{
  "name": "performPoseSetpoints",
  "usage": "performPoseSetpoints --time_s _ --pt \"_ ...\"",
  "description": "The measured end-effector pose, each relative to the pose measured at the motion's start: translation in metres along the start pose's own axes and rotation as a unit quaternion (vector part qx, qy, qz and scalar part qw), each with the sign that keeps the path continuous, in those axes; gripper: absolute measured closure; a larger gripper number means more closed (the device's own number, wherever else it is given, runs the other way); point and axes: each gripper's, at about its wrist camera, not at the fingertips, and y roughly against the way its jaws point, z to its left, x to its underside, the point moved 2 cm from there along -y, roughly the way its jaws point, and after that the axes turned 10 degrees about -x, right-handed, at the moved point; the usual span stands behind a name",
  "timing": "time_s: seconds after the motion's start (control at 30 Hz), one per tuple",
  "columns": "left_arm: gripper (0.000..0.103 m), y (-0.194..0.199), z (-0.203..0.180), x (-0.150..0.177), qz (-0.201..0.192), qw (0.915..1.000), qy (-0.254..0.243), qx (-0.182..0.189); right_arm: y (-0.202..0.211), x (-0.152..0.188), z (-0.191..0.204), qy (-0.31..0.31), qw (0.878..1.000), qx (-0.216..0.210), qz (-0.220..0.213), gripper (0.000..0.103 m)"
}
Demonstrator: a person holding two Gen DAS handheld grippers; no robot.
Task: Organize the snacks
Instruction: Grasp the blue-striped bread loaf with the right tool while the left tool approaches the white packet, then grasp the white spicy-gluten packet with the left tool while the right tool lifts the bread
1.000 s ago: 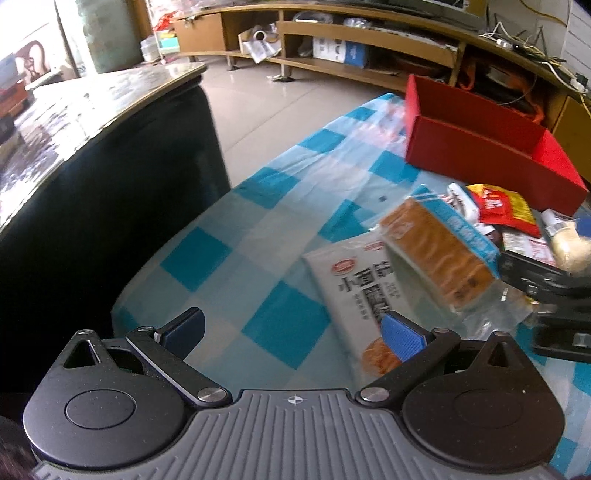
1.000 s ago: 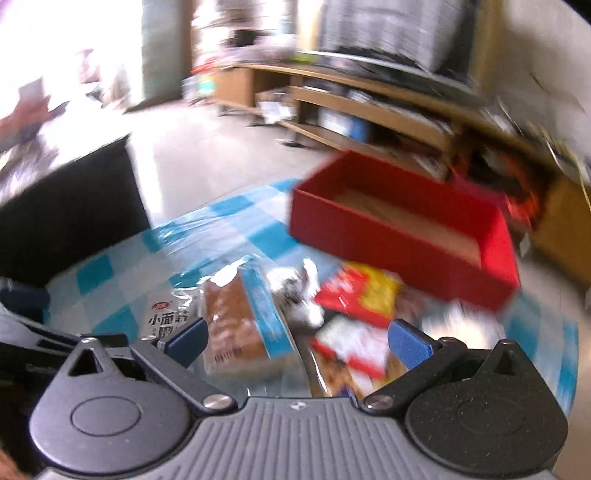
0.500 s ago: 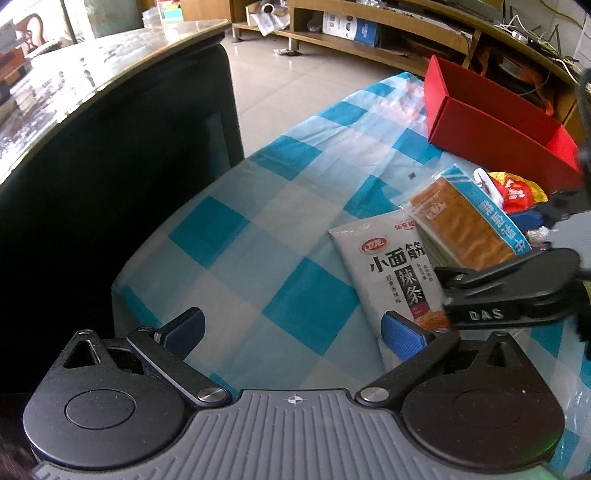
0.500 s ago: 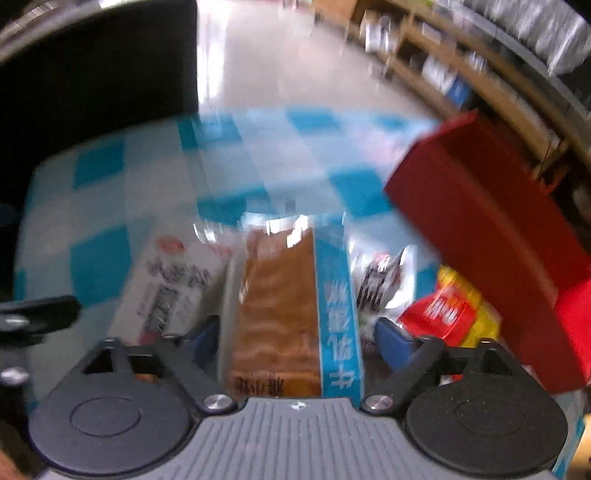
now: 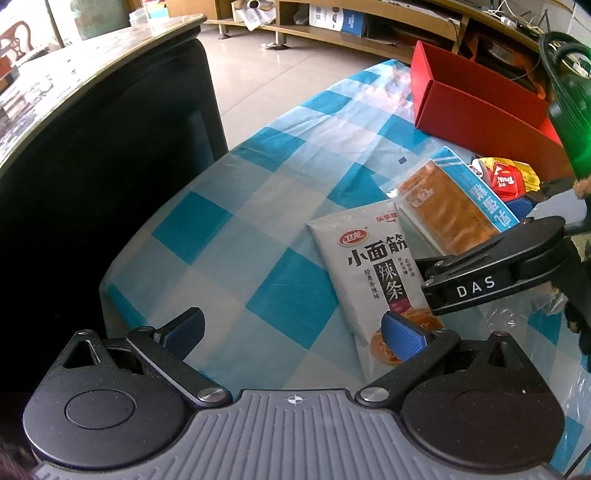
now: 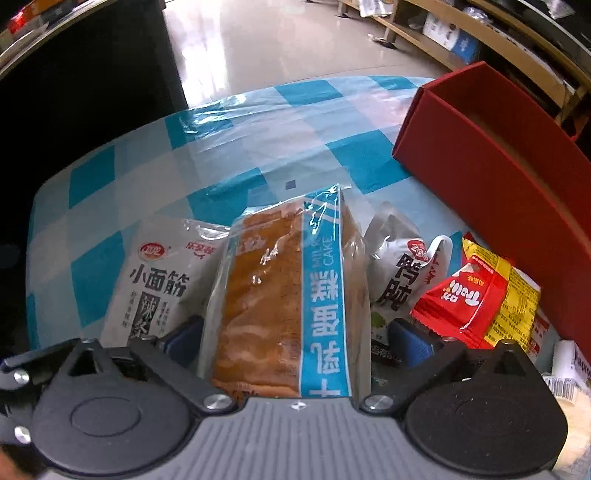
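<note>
A milk cake loaf in a clear and blue wrapper (image 6: 284,295) lies on the checked tablecloth (image 6: 122,173), between the open fingers of my right gripper (image 6: 295,338), which straddles it. It also shows in the left wrist view (image 5: 454,206). A white spicy-strip packet (image 5: 373,269) lies to its left (image 6: 155,280). My left gripper (image 5: 291,328) is open and empty above the cloth, its right fingertip (image 5: 400,334) over that packet's near corner. The red open box (image 6: 498,151) stands at the far right (image 5: 476,107).
A white duck-snack pack (image 6: 402,273) and red and yellow packets (image 6: 476,295) lie between the loaf and the box. A dark curved counter (image 5: 92,140) borders the table's left side. A low wooden shelf (image 5: 369,26) runs along the far wall across the floor.
My right gripper has come down and forward over the loaf, which now sits between its fingers. My left gripper has drawn back a little and stays open.
</note>
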Motion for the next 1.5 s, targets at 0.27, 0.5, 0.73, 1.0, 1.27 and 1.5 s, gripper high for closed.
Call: performPoseSetpoints --time_s 0.27,0.5,0.73,1.0,1.27,1.5 --pt "0.000 0.000 -0.006 -0.003 0.008 0.9999 0.006 0.012 0.035 0.009 -0.009 -0.039 0.998 0.005 -0.046 0.040" --pt "0.000 -0.010 -0.029 -0.016 0.019 0.9997 0.016 0.006 0.087 0.046 -0.022 -0.104 0.986 -0.028 -0.127 0.041" --pt "0.004 -0.036 -0.056 -0.019 0.086 0.9952 0.047 0.002 0.104 0.064 -0.028 -0.110 0.982 -0.037 -0.147 0.041" --pt "0.052 -0.019 -0.061 -0.027 0.066 0.9965 0.046 0.022 0.129 0.072 -0.034 -0.113 0.977 -0.036 -0.177 0.041" --pt "0.058 0.017 -0.065 -0.041 0.010 0.9980 0.031 0.054 0.141 0.072 -0.043 -0.128 0.971 -0.030 -0.198 0.041" --pt "0.058 0.043 -0.073 -0.071 -0.044 0.9951 0.027 0.084 0.157 0.065 -0.056 -0.139 0.964 -0.013 -0.228 0.041"
